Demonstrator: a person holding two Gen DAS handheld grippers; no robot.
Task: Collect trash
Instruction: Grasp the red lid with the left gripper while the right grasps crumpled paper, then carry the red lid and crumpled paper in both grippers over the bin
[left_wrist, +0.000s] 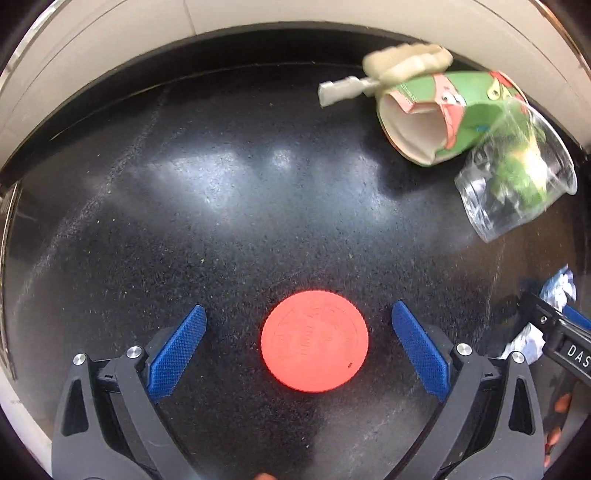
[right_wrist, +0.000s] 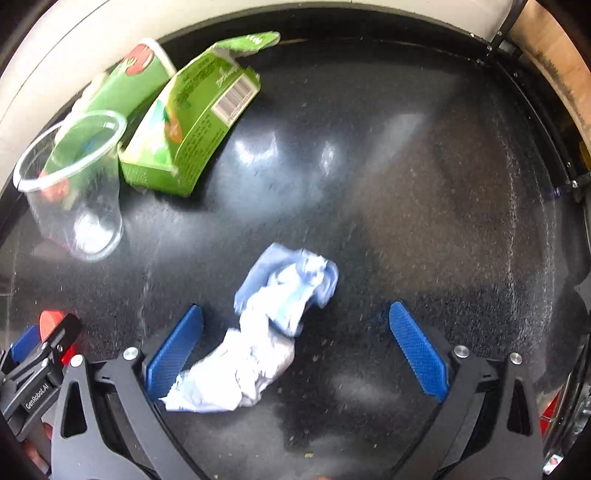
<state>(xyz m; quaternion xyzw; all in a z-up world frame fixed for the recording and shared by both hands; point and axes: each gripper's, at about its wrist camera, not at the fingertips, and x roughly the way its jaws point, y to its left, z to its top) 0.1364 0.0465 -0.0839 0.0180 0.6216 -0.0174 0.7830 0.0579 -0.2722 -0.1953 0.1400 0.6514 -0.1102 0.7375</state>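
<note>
A round red lid (left_wrist: 314, 340) lies flat on the black tabletop (left_wrist: 221, 221), between the wide-apart blue pads of my left gripper (left_wrist: 299, 321), which is open. A crumpled pale blue tissue (right_wrist: 266, 328) lies between the spread fingers of my right gripper (right_wrist: 295, 321), also open, nearer its left pad (right_wrist: 173, 354). Further back lie a green paper cup (left_wrist: 443, 114) on its side, a clear plastic cup (left_wrist: 517, 177) and a cream plastic fork (left_wrist: 388, 74). In the right wrist view the clear cup (right_wrist: 77, 184) lies beside a flattened green carton (right_wrist: 192, 118).
A pale wall (left_wrist: 147, 48) borders the table's far edge. The right gripper's body (left_wrist: 561, 339) and the tissue (left_wrist: 557, 291) show at the right edge of the left wrist view. The left gripper's body (right_wrist: 40, 365) shows at the lower left of the right wrist view.
</note>
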